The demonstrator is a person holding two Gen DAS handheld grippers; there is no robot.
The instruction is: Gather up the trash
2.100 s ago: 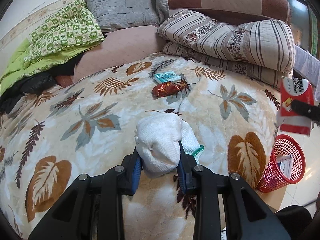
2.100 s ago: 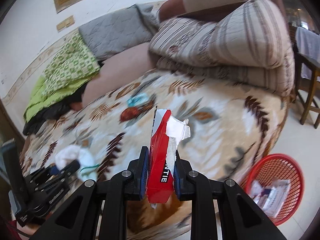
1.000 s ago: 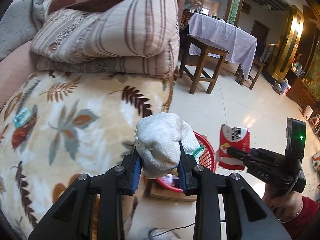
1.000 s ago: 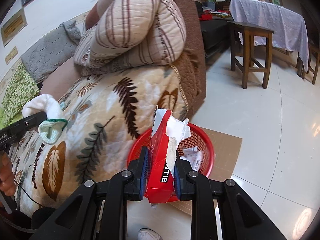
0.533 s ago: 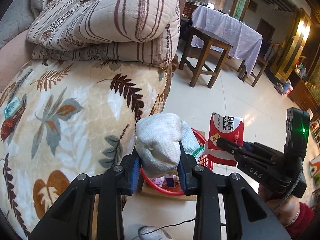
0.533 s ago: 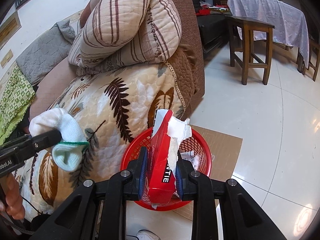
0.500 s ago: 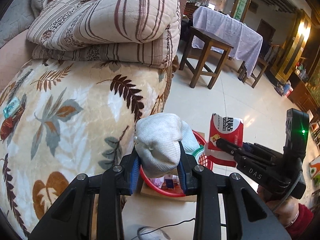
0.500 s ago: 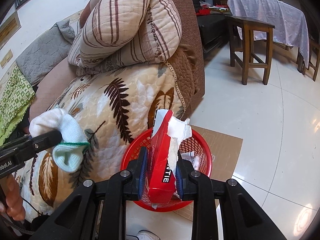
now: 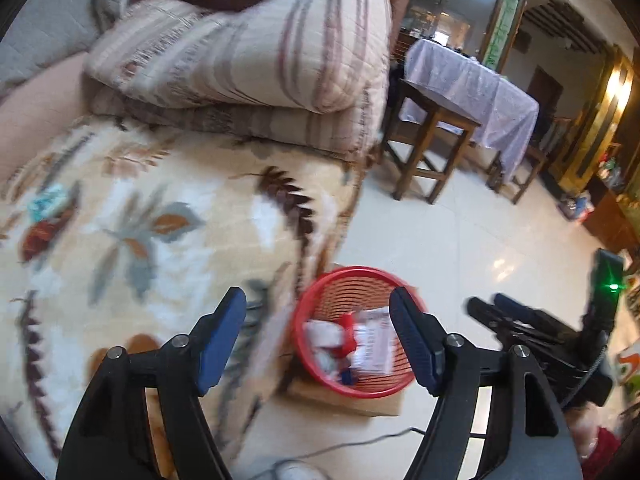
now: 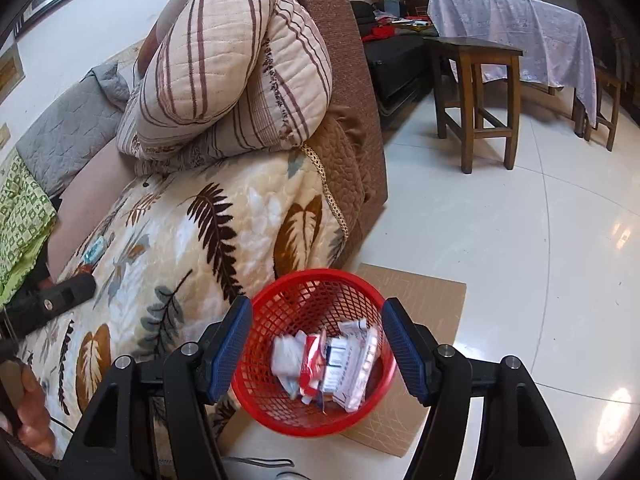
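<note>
Both tools (image 9: 318,340) (image 10: 316,350) angled down, gaping over basket (image 10: 280,298)

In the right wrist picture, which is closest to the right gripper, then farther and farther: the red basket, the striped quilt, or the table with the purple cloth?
1. Red basket: right below the right gripper.
2. Striped quilt: up left, on the bed.
3. Table with the purple cloth: far right, across the room.

I see a glossy white tile floor (image 10: 520,240), a bed with a leaf-print blanket (image 10: 248,216), striped folded quilts (image 10: 232,80), a wooden stool (image 10: 476,100), a table under lilac cloth (image 10: 520,24), white wall (image 10: 100,20).
</note>
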